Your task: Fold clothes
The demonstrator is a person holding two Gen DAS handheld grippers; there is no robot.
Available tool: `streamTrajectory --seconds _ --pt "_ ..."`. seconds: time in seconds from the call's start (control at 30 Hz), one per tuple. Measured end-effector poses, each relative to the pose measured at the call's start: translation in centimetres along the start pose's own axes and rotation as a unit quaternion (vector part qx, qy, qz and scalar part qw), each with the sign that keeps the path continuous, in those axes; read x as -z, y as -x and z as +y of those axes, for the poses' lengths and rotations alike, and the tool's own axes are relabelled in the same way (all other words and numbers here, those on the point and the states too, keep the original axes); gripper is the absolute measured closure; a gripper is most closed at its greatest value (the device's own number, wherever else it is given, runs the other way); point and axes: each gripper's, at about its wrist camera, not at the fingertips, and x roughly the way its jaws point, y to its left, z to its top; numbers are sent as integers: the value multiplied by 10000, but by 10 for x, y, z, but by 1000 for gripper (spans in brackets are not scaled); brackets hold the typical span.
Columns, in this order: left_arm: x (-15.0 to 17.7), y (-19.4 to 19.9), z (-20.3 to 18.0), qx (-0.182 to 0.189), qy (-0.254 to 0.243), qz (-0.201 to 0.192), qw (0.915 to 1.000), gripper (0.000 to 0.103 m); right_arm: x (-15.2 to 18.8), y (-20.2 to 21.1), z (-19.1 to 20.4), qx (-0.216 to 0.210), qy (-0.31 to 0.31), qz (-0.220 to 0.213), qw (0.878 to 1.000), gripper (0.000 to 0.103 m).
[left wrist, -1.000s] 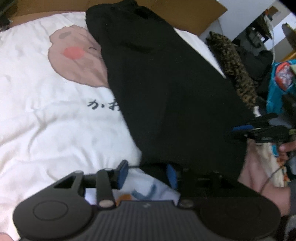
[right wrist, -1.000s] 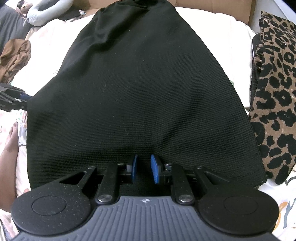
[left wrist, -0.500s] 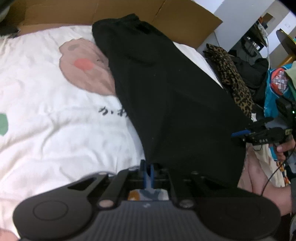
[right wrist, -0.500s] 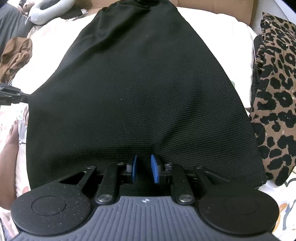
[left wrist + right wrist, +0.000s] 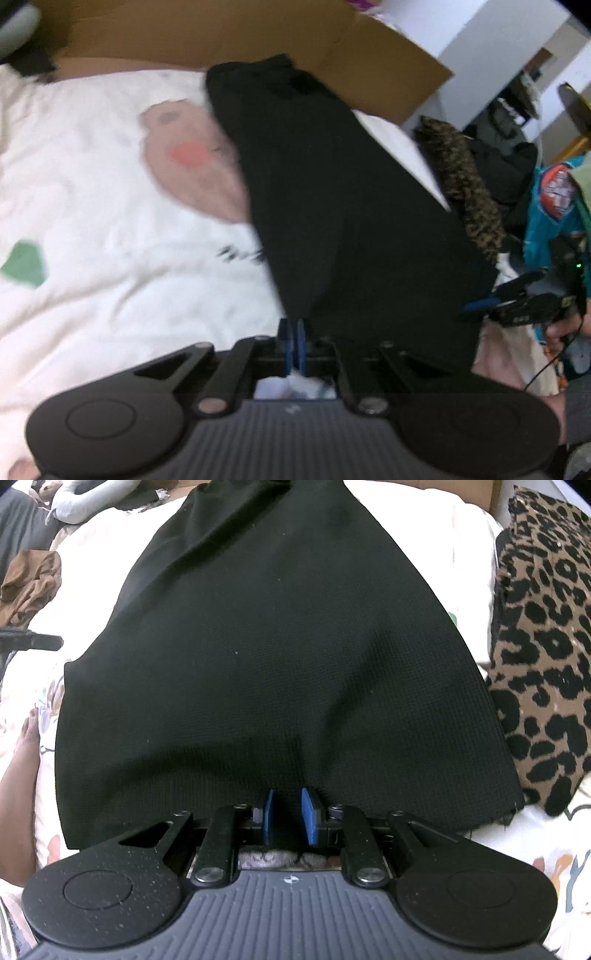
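Note:
A long black garment point(image 5: 351, 203) lies spread lengthwise on a white printed bedcover point(image 5: 92, 177). My left gripper point(image 5: 291, 341) is shut on its near left corner and holds that corner slightly off the bed. In the right wrist view the same black garment point(image 5: 277, 646) fills the middle. My right gripper point(image 5: 288, 814) sits on the near hem with bunched cloth between its blue pads, and a pucker runs up from them. The left wrist view shows the right gripper point(image 5: 476, 306) at the garment's right edge. One left fingertip point(image 5: 40, 641) shows at the left border.
A leopard-print cloth point(image 5: 546, 646) lies along the garment's right side. Brown cardboard point(image 5: 221, 37) stands behind the bed. A brown garment point(image 5: 29, 587) and a grey pillow point(image 5: 88, 498) lie far left. A person's bare leg point(image 5: 18, 775) rests near the left hem.
My left gripper's jaws closed on the garment's near corner, then rose and pulled it up a little. The right gripper kept still, and a pucker formed at its pads.

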Motion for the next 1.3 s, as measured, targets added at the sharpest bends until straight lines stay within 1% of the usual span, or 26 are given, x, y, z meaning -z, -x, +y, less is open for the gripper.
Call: streamTrajectory --seconds 0.13,0.33,0.43,0.47,0.53,0.63,0.73,0.8,0.87,0.9,1.0,1.07,1.13,1.3 --pt "-5 -21 -17 181 -254 175 9994 95 2 2 2 14 75 49 10000 80" --pt "10 -40 -18 285 -462 685 9962 94 -14 9 2 -25 149 252 9996 79" --pt "20 -42 -19 343 -434 867 9947 94 -30 19 7 -180 290 8 9994 77" --pt "23 -41 -19 344 -440 893 9944 94 -34 21 10 -212 344 -97 9991 72" --pt "25 -39 -19 325 -455 912 9943 94 -40 21 17 -270 447 -272 9983 66" --pt "22 -35 -21 313 -469 933 9940 94 -41 18 33 -330 771 -408 9956 66" --pt "19 -32 -23 357 -450 874 9945 94 -46 9 45 -324 1064 -489 9926 66" --pt "15 -30 -26 383 -419 835 9949 92 -53 -1 46 -389 1078 -540 9919 66" --pt "10 -29 -29 373 -431 808 9951 88 -47 -2 42 -386 1043 -611 9919 66" --pt "8 -28 -30 369 -427 785 9953 87 -47 -4 44 -353 1063 -608 9918 66" --pt "0 -31 -31 359 -356 768 9958 87 -42 -13 49 -220 1189 -567 9910 66" --pt "-4 -34 -32 332 -370 787 9957 87 -39 -18 51 -184 1152 -596 9914 65" --pt "-7 -37 -36 304 -429 802 9954 87 -38 -19 52 -175 1115 -575 9919 65" --pt "-16 -35 -46 293 -451 792 9954 87 -29 -18 56 -61 1323 -528 9898 65"
